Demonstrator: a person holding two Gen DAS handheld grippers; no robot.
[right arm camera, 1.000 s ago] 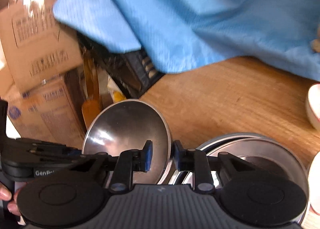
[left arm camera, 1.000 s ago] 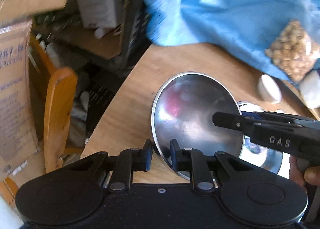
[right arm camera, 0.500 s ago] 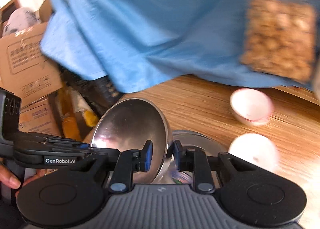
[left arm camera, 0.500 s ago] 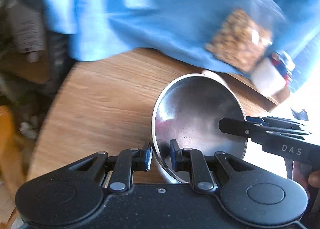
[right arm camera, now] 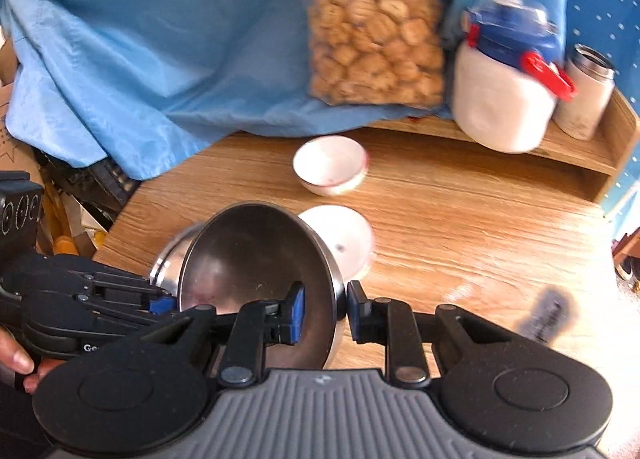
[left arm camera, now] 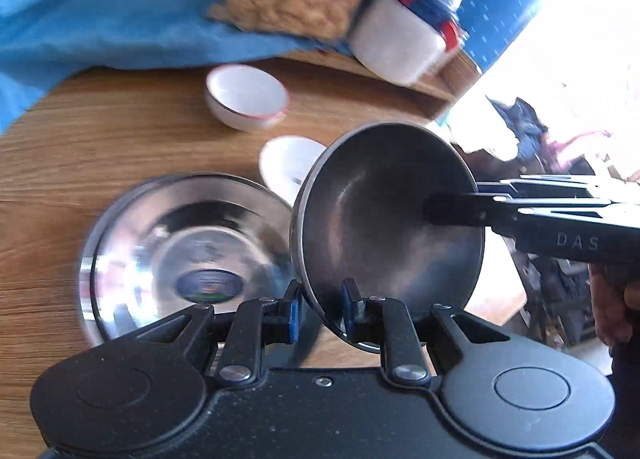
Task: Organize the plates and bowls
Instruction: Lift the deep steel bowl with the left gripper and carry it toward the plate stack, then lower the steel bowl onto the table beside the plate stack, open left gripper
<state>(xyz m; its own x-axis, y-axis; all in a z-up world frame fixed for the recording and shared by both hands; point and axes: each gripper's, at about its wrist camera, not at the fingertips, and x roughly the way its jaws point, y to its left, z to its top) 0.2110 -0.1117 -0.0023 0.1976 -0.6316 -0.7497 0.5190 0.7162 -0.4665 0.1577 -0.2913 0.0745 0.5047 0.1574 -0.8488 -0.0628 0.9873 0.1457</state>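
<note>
Both the left hand-held gripper [left arm camera: 318, 309] and right hand-held gripper [right arm camera: 323, 309] are clamped on opposite rims of the tilted steel bowl [left arm camera: 386, 227], held above the tabletop [right arm camera: 460, 219] (nearly on edge), with the steel plate [left arm camera: 168, 243] lying just left of it.

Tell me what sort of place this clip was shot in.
Probably a lived-in home or dorm room, not a tidy kitchen: a wooden table with steel and white bowls, a bag of snacks against a blue cloth, and cardboard boxes alongside.
</note>
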